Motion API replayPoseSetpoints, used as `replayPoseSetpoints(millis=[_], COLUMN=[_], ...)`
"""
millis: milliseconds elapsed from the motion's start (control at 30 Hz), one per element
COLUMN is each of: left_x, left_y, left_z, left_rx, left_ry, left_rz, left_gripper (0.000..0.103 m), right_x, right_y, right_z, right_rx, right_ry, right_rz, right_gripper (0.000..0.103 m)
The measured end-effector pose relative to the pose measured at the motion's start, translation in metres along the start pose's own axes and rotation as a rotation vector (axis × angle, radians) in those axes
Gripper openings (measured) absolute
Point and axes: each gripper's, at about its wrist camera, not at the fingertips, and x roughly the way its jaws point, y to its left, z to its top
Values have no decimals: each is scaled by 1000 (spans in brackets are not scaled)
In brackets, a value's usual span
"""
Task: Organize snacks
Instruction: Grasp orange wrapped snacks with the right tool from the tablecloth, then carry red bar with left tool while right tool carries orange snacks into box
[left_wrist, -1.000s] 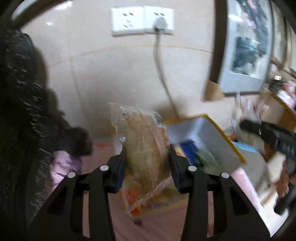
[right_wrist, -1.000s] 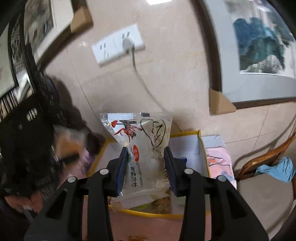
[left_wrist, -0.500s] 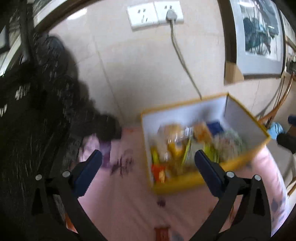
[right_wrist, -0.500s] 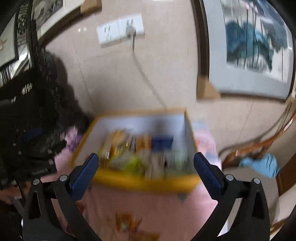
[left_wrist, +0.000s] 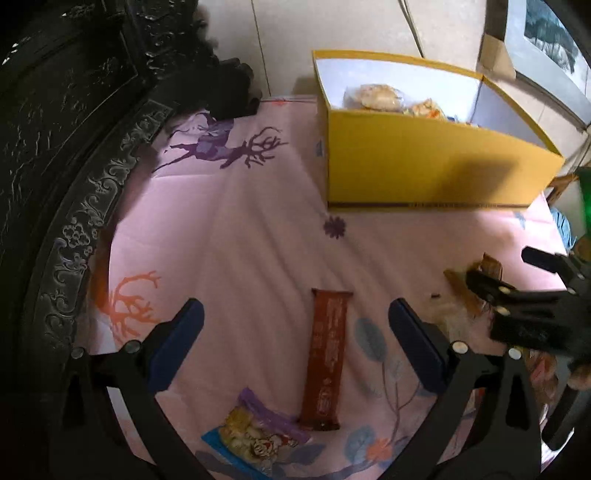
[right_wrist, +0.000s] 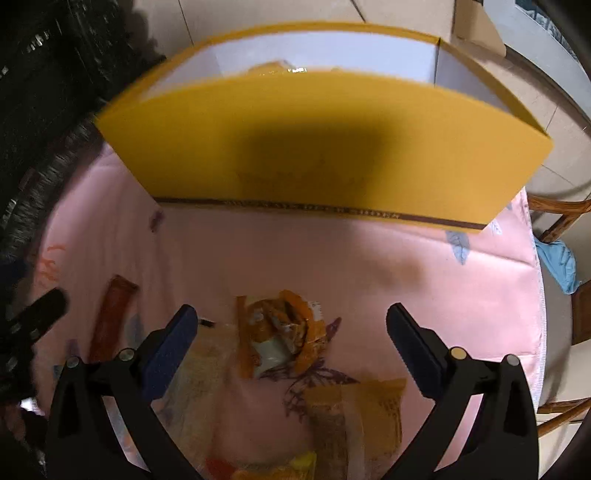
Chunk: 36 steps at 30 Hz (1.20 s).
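Observation:
A yellow box with white inner walls holds several snack packets at the back of the pink cloth; it fills the top of the right wrist view. My left gripper is open and empty above a long brown bar, with a purple and blue packet below it. My right gripper is open and empty over an orange packet; pale and orange packets lie nearer. The right gripper also shows at the right edge of the left wrist view.
Dark carved wooden furniture stands along the left. A wooden chair with a blue cloth is past the table's right edge. The tiled wall and a framed picture are behind the box.
Both grippers let go of their snack packets into the box, opened wide, then drew back and tilted down toward the snacks lying on the cloth.

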Motion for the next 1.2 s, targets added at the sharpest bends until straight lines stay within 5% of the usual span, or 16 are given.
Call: replayPoseSetpoints(millis=[100, 233, 300, 400, 700, 867, 933, 1033, 1100, 1200], left_x=[-1, -2, -2, -2, 15, 38, 49, 48, 47, 47], left_y=[0, -2, -4, -7, -13, -21, -22, -14, -9, 8], left_z=[2, 7, 9, 7, -38, -55, -57, -52, -50, -46], left_rx=[6, 20, 31, 52, 154, 127, 121, 101, 105, 51], left_ry=[-11, -17, -23, -25, 75, 98, 122, 94, 94, 138], left_rz=[9, 2, -1, 3, 4, -114, -140, -173, -190, -258], left_gripper=[101, 101, 101, 101, 101, 101, 94, 70, 35, 24], right_x=[18, 18, 14, 4, -93, -124, -133, -138, -138, -132], right_y=[-7, -14, -14, -23, -5, 3, 11, 12, 3, -4], right_z=[-1, -7, -8, -11, -2, -4, -6, -13, -23, -26], right_rx=[30, 67, 69, 156, 79, 54, -2, -31, 2, 20], right_ry=[48, 63, 68, 79, -94, -114, -138, -135, -116, -103], right_rz=[-40, -15, -44, -9, 84, 141, 89, 67, 94, 88], right_gripper=[101, 57, 46, 45, 44, 44, 44, 44, 44, 44])
